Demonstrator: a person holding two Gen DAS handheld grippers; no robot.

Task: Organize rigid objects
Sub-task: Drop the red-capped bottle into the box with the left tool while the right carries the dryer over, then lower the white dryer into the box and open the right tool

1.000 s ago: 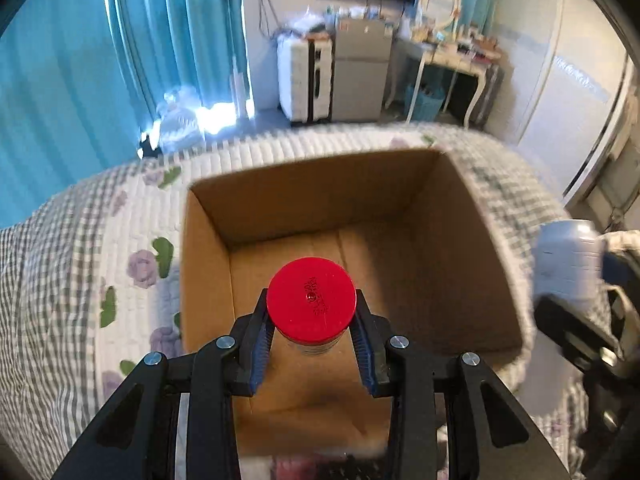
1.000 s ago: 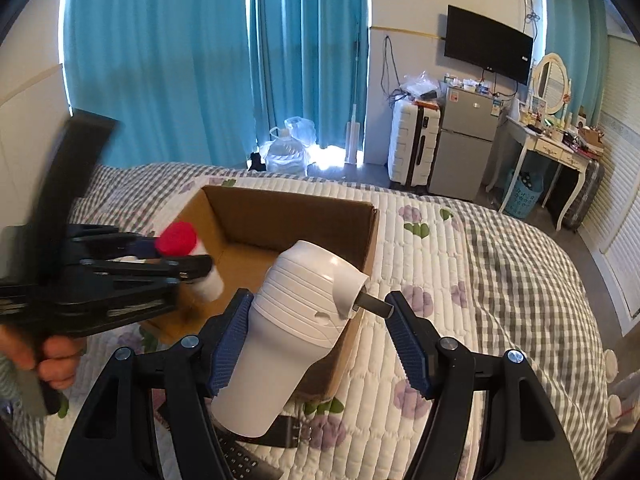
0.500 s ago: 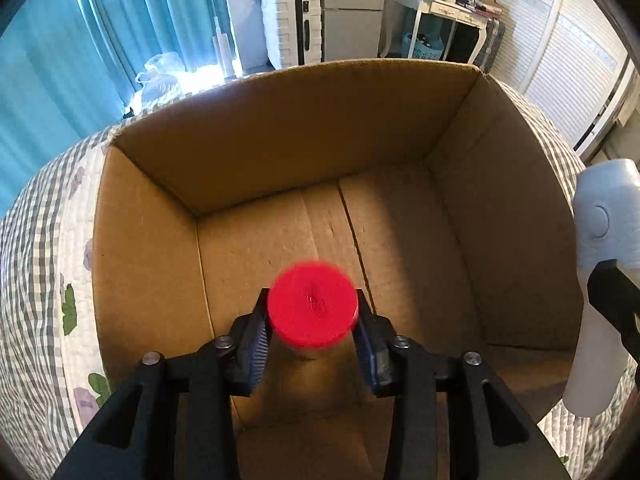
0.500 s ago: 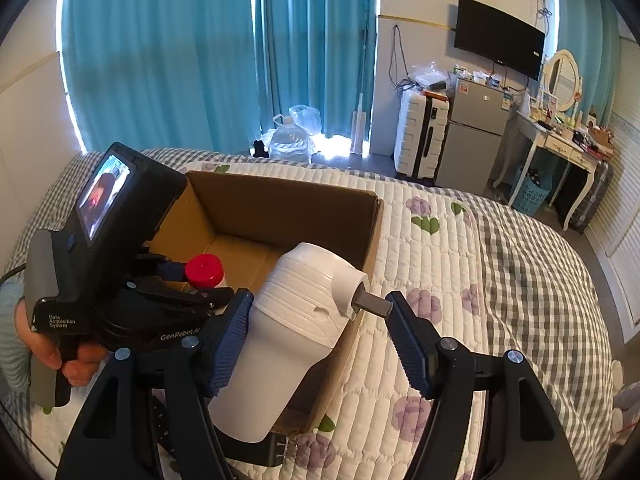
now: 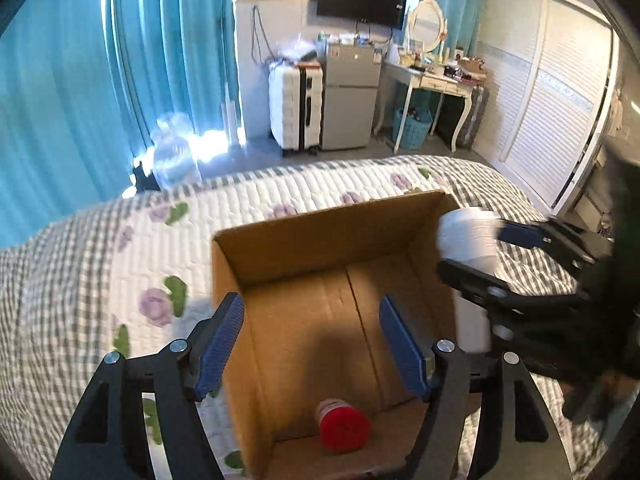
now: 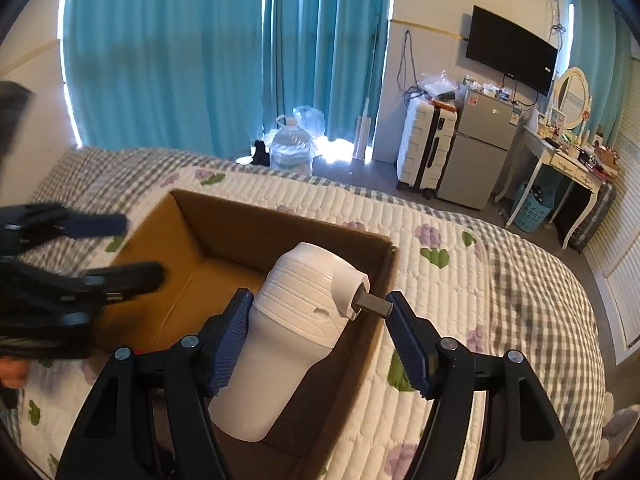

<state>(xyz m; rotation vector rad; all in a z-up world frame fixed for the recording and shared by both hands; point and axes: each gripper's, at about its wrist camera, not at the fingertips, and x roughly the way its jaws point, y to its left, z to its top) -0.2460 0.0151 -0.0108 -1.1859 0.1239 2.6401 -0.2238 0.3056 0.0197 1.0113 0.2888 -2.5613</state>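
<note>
A brown cardboard box (image 5: 256, 360) stands open on the quilted bed; it also shows in the right wrist view (image 6: 188, 252). A small jar with a red lid (image 5: 342, 426) lies on its side on the box floor near the front wall. My left gripper (image 5: 312, 344) is open and empty above the box's near edge. My right gripper (image 6: 316, 340) is shut on a white appliance (image 6: 296, 328) with a short metal stub at its top, held over the box's right side. The appliance also shows in the left wrist view (image 5: 468, 264).
The bed has a white floral quilt (image 6: 460, 272) with grey checked borders. Beyond it are teal curtains (image 6: 180, 52), a white suitcase (image 6: 424, 144), a small fridge (image 6: 480, 148), a dressing table (image 6: 568, 168) and a water jug (image 6: 290, 150) on the floor.
My left gripper let go of the red-lidded jar, which now lies in the box, and rose back out, open. My right gripper moved the white appliance over the box.
</note>
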